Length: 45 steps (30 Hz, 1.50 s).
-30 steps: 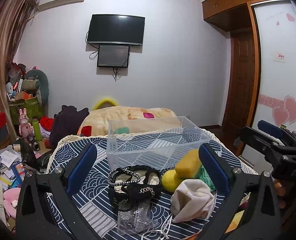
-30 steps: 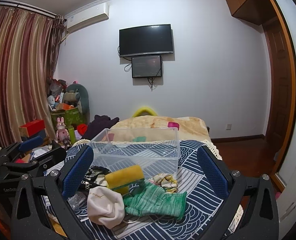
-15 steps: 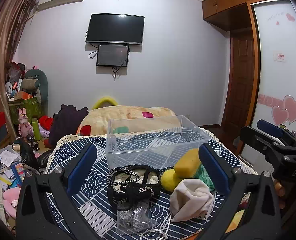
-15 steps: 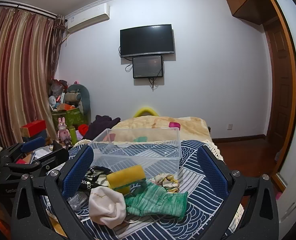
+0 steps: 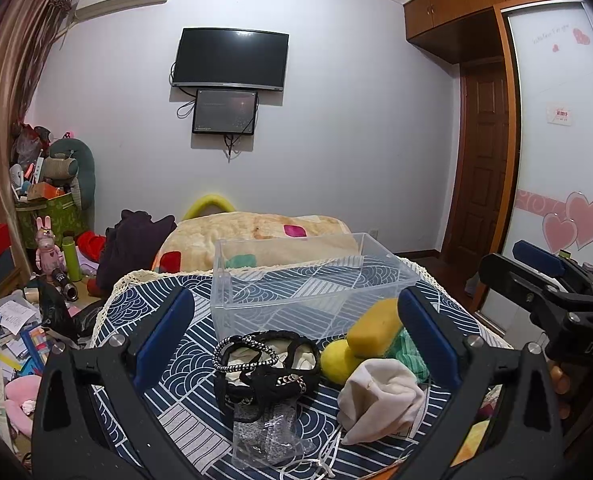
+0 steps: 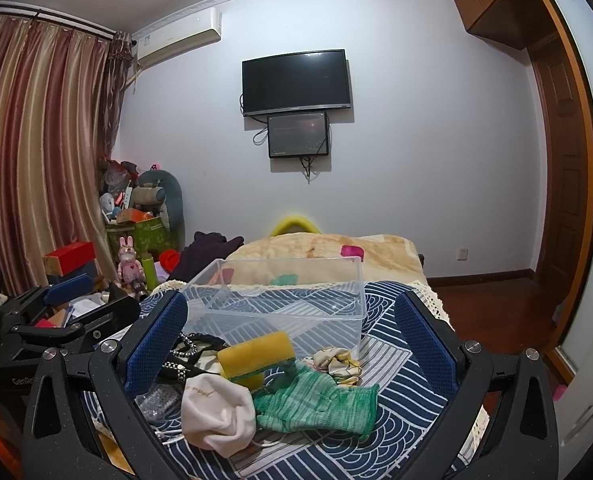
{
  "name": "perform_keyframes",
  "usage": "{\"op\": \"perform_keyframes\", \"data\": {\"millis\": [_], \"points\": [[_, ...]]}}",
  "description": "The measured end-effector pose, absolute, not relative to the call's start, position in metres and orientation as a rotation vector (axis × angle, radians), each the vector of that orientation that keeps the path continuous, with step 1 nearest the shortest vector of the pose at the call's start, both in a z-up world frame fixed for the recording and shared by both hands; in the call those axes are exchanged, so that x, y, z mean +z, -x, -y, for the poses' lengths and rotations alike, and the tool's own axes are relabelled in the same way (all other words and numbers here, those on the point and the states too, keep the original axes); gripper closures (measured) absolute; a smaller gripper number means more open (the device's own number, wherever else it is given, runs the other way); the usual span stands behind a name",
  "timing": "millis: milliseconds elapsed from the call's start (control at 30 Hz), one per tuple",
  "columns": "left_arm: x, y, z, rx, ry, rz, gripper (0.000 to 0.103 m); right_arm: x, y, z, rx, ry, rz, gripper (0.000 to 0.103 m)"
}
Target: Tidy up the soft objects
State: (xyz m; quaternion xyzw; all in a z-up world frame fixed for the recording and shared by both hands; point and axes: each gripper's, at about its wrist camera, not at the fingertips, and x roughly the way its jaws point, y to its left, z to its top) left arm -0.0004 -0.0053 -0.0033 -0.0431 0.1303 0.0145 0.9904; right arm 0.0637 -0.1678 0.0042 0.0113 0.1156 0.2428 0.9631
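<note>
**Both tongs wide open above the soft pile**

On my worktop (image 5: 144,320), from the left: left tongs (image 5: 294,336) spread wide, holding nothing, over the black headbands (image 5: 266,364). Then white cloth (image 6: 216,414), yellow sponge (image 6: 256,354), green knit (image 6: 316,402), scrunchie (image 6: 336,362). Right tongs (image 6: 290,336) gape empty. The clear bin (image 6: 280,300) stands behind the pile.

1. surface cloth (image 6: 388,364): navy with white wave and stripe patches.
2. sponge (image 6: 256,354): yellow over a green layer.
3. knit cloth (image 6: 316,400): mottled green.
4. pouch (image 6: 216,412): cream.
5. storage box (image 6: 280,304): clear.
6. tool pads (image 6: 156,340): blue, on black frames.
7. bag (image 5: 266,364): black with a black-and-white braided strap.
</note>
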Motion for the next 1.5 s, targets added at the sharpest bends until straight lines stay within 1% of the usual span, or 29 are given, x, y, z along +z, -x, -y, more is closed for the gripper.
{"op": "perform_keyframes", "data": {"millis": [767, 833, 867, 900, 933, 1000, 1067, 1133, 1200, 1267, 1467, 1500], "points": [[-0.003, 0.003, 0.008, 0.0, 0.081, -0.239, 0.0, 0.002, -0.062, 0.165, 0.505, -0.012, -0.22, 0.0], [-0.004, 0.002, 0.008, -0.002, 0.082, -0.242, 0.007, 0.001, -0.063, 0.163, 0.51, -0.004, -0.219, 0.0], [-0.005, 0.001, 0.007, -0.003, 0.084, -0.252, 0.018, -0.001, -0.063, 0.162, 0.512, -0.001, -0.221, 0.001], [-0.006, -0.002, 0.005, -0.001, 0.089, -0.268, 0.023, -0.001, -0.065, 0.162, 0.514, 0.002, -0.224, 0.003], [-0.008, -0.005, 0.002, 0.001, 0.097, -0.283, 0.024, -0.003, -0.067, 0.16, 0.52, 0.007, -0.234, 0.005], [-0.013, -0.011, -0.004, 0.016, 0.119, -0.309, 0.031, -0.007, -0.071, 0.157, 0.526, 0.01, -0.257, 0.014], [-0.019, -0.017, -0.012, 0.026, 0.142, -0.338, 0.035, -0.012, -0.078, 0.154, 0.537, 0.011, -0.29, 0.018], [-0.026, -0.024, -0.021, 0.041, 0.161, -0.372, 0.037, -0.017, -0.083, 0.152, 0.541, 0.008, -0.315, 0.019], [-0.034, -0.031, -0.03, 0.052, 0.187, -0.403, 0.042, -0.023, -0.088, 0.148, 0.551, 0.007, -0.342, 0.024], [-0.042, -0.037, -0.04, 0.059, 0.218, -0.431, 0.043, -0.029, -0.092, 0.145, 0.562, 0.012, -0.369, 0.026], [-0.063, -0.056, -0.055, 0.092, 0.225, -0.482, 0.044, -0.039, -0.101, 0.133, 0.581, 0.029, -0.42, 0.026], [-0.067, -0.059, -0.058, 0.113, 0.226, -0.489, 0.046, -0.041, -0.102, 0.132, 0.583, 0.031, -0.424, 0.026]]}}
